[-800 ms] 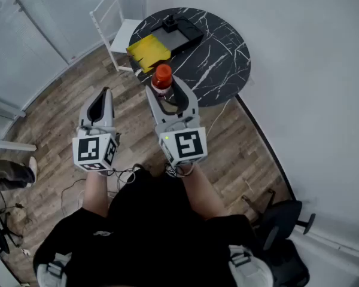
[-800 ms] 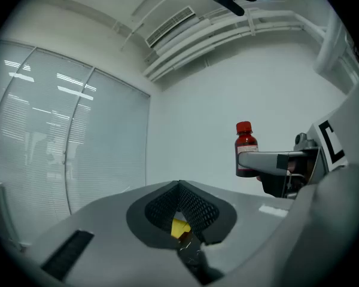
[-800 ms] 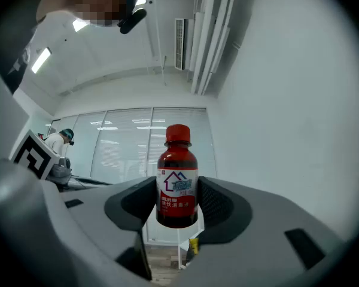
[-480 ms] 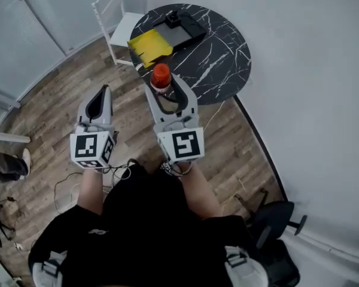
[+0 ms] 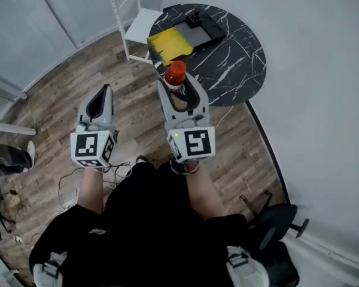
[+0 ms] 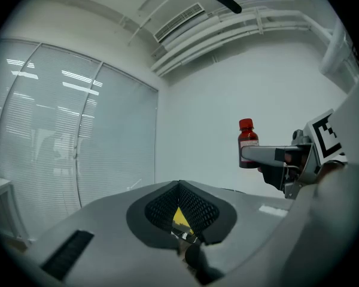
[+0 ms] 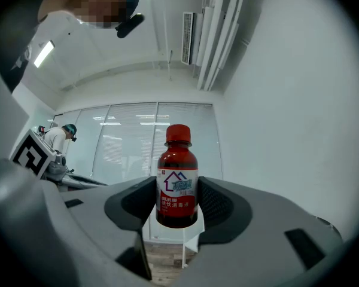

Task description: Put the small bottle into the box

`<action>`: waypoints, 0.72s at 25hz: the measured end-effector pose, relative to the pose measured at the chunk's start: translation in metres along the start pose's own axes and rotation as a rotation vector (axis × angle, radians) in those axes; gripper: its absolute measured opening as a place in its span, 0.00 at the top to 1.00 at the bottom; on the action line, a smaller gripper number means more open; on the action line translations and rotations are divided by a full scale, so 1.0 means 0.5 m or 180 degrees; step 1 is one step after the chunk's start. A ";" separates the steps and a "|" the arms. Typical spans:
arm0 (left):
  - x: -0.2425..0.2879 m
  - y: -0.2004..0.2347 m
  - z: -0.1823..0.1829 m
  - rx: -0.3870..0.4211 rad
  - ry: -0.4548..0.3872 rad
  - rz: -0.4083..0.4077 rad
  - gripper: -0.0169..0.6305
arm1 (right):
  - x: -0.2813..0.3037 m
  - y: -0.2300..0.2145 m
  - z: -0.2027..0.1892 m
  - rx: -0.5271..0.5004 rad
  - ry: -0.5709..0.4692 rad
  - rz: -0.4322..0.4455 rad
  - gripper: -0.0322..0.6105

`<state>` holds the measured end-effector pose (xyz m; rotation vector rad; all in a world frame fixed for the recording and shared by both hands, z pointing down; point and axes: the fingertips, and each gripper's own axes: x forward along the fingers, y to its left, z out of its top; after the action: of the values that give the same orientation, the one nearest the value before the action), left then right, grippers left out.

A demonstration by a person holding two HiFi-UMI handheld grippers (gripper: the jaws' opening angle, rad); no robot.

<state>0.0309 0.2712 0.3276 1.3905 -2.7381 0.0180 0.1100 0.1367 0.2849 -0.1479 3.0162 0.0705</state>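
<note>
Between the pads of my right gripper (image 5: 179, 87) the small bottle (image 5: 175, 72) stays clamped upright, having only drifted slightly right toward the table (image 5: 239, 58), so it remains short of the yellow box (image 5: 170, 43), while my left gripper (image 5: 106, 89) hangs closed and empty.

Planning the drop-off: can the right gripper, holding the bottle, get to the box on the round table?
Probably yes: the right gripper, shut on the small bottle, is close to the table, and nothing stands between it and the box.
</note>
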 end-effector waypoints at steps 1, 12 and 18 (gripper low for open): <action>0.000 0.010 -0.003 -0.0010 0.0009 -0.0002 0.97 | 0.007 0.008 0.002 0.0002 -0.0013 -0.0002 0.63; 0.126 0.049 -0.046 -0.0089 0.0147 0.0005 0.97 | 0.133 -0.063 -0.034 0.0049 -0.0057 0.0060 0.63; 0.267 0.073 0.006 0.0109 0.0132 0.0008 0.97 | 0.247 -0.170 -0.025 0.0192 -0.0166 0.0055 0.63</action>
<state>-0.0774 0.1851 0.3345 1.3788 -2.7184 0.0934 -0.0049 0.0400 0.2786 -0.1124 2.9640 -0.0148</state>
